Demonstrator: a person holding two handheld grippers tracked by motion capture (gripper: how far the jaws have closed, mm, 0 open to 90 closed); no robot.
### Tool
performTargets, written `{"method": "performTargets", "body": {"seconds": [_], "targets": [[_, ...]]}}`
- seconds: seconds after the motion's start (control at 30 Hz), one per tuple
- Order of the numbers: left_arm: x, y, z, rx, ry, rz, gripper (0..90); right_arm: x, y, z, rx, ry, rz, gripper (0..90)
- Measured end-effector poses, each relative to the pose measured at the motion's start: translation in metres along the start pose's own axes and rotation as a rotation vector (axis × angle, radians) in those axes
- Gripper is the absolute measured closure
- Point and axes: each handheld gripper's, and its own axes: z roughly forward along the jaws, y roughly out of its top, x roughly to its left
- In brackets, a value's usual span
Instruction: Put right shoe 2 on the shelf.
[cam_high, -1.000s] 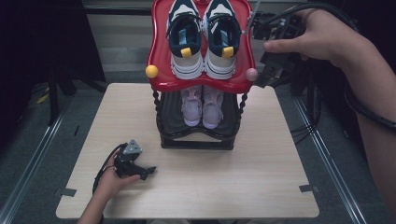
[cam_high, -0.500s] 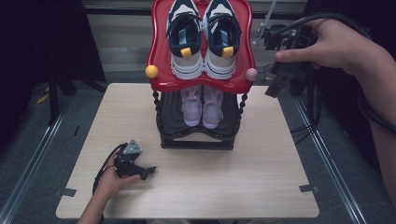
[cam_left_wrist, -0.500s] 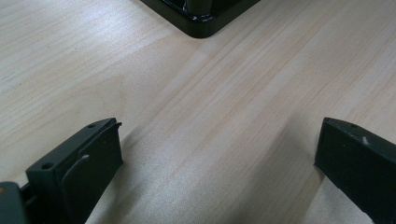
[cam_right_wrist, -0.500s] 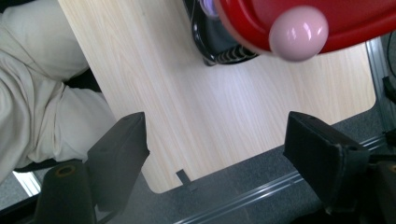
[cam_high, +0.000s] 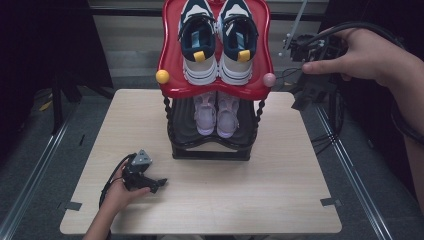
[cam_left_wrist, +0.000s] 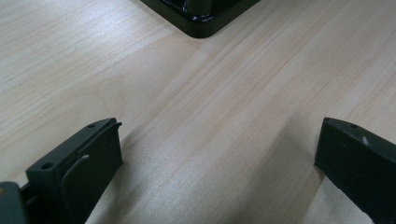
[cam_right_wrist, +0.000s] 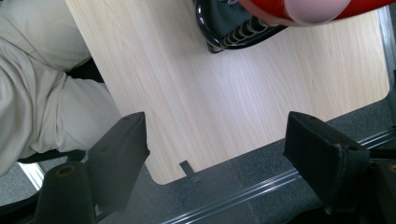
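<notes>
A two-tier shoe rack (cam_high: 215, 147) stands at the back middle of the wooden table (cam_high: 280, 185). A pair of navy and white sneakers (cam_high: 217, 40) rests on its red top shelf (cam_high: 170, 65), and a pair of pale lilac shoes (cam_high: 217, 112) sits on the black lower shelf. My left gripper (cam_high: 158, 183) lies on the table at the front left, open and empty (cam_left_wrist: 219, 130), aimed at the rack's black base corner (cam_left_wrist: 201, 23). A hand holds my right gripper (cam_high: 307, 95) in the air to the right of the red shelf, open and empty (cam_right_wrist: 215, 123), looking down on the table.
A yellow knob (cam_high: 162, 76) and a pink knob (cam_high: 269, 79) stick out from the red shelf's front corners. Metal rails (cam_high: 350, 170) run along the floor beside the table. Cables trail from both grippers. The person's trousers (cam_right_wrist: 42, 84) lie at the table's near edge.
The right hand has carried its gripper a little to the right and away from the red shelf's pink knob. The left gripper has stayed put on the table.
</notes>
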Motion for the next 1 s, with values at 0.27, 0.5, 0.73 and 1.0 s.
{"method": "performTargets", "body": {"seconds": [0.27,0.5,0.73,1.0], "targets": [[0.0,0.0,0.0,0.0,0.0,0.0,0.1,0.002,-0.012,0.009,-0.016,0.001,0.003,21.1],[0.0,0.0,0.0,0.003,-0.005,0.002,0.1,0.003,-0.019,0.02,-0.021,0.006,0.003,21.0],[0.0,0.0,0.0,0.003,-0.005,0.001,0.1,0.003,-0.025,0.035,-0.031,0.019,0.003,20.9],[0.0,0.0,-0.001,0.004,-0.006,0.001,0.1,0.004,-0.032,0.052,-0.043,0.019,0.0,20.8]]}}
